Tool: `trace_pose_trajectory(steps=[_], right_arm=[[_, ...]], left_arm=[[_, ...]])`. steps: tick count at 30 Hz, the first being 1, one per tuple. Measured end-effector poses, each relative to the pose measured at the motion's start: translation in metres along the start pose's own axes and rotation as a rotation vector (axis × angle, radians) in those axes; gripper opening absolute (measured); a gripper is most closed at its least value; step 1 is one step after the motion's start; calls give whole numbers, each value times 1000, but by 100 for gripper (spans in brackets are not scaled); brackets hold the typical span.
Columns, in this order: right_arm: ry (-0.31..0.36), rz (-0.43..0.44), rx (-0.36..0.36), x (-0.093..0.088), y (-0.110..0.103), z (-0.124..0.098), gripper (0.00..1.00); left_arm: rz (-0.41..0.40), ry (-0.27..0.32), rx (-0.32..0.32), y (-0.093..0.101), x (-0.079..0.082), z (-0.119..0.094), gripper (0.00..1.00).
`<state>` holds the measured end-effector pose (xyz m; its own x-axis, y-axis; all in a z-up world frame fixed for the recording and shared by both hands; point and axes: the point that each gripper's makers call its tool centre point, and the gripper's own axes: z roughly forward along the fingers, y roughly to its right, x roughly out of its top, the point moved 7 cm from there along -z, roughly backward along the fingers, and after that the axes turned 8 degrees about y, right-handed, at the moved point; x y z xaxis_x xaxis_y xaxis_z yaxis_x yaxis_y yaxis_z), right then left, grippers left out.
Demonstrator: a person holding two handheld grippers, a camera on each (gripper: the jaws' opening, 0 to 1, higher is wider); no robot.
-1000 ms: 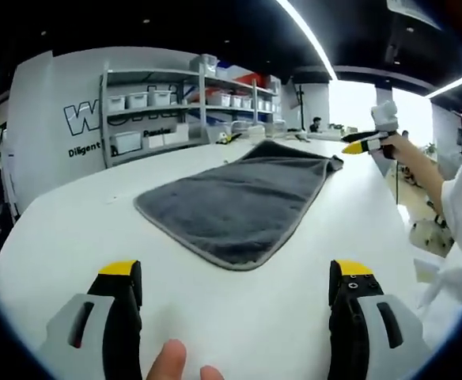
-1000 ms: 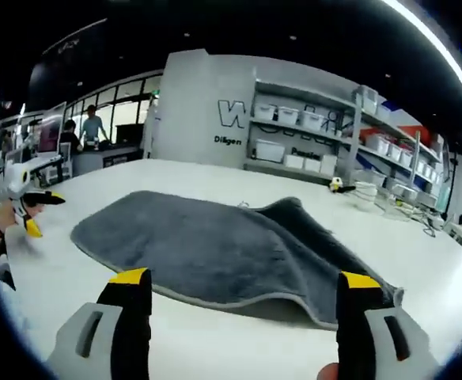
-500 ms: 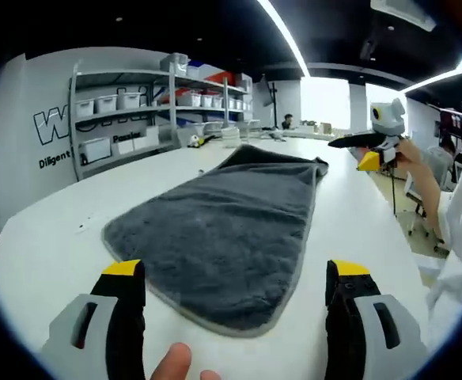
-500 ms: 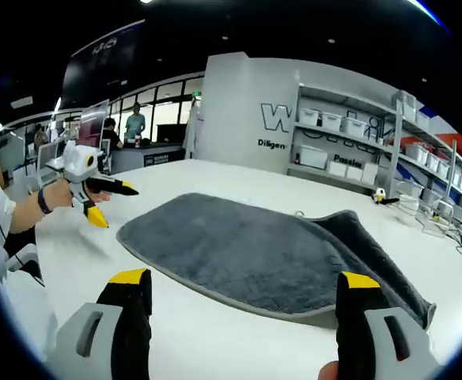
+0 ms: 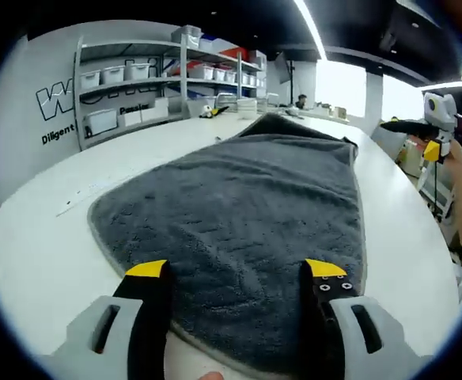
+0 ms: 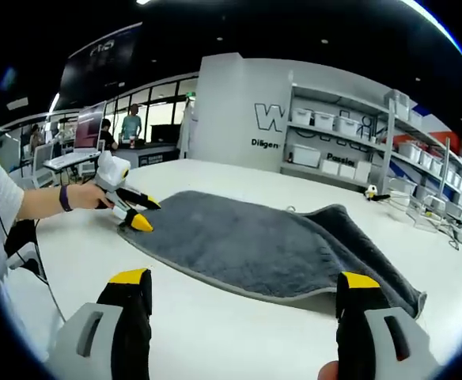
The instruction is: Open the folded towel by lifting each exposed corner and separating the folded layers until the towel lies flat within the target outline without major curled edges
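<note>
A dark grey towel (image 5: 239, 198) lies spread on the white table (image 5: 33, 245), with a lighter hem along its edge. Its far end is bunched into a raised fold (image 6: 350, 229). My left gripper (image 5: 236, 273) is open, both yellow-tipped jaws low over the towel's near end. In the right gripper view that same left gripper (image 6: 145, 214), held by a hand, has its tips at the towel's left corner. My right gripper (image 6: 243, 281) is open over bare table, short of the towel's long edge (image 6: 239, 291). It also appears in the left gripper view, where the right gripper (image 5: 413, 138) hangs off the towel's right side.
Metal shelves with white bins (image 6: 334, 134) stand against a lettered white wall behind the table. A small yellow and black object (image 6: 371, 191) sits on the table's far side. People stand at desks (image 6: 128, 127) far left. The table edge (image 5: 444, 317) curves close on the right.
My left gripper has moved forward and down, so its jaws now sit over the towel's near end instead of bare table. The right gripper has stayed open beside the towel.
</note>
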<state>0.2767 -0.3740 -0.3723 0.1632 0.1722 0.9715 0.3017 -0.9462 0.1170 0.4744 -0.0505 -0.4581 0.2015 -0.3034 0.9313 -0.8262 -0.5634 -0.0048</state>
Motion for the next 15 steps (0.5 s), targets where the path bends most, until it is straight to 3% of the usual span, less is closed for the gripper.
trace_pose_trajectory(steps=[7,15], right_arm=[[16,-2,23,8,-4,7,99],[-6,-12,46,7,-9,10,99]], left_arm=[[11,25,-28,-1,-5,-14,25],[9,30,-37,-2,-17,-44,22]])
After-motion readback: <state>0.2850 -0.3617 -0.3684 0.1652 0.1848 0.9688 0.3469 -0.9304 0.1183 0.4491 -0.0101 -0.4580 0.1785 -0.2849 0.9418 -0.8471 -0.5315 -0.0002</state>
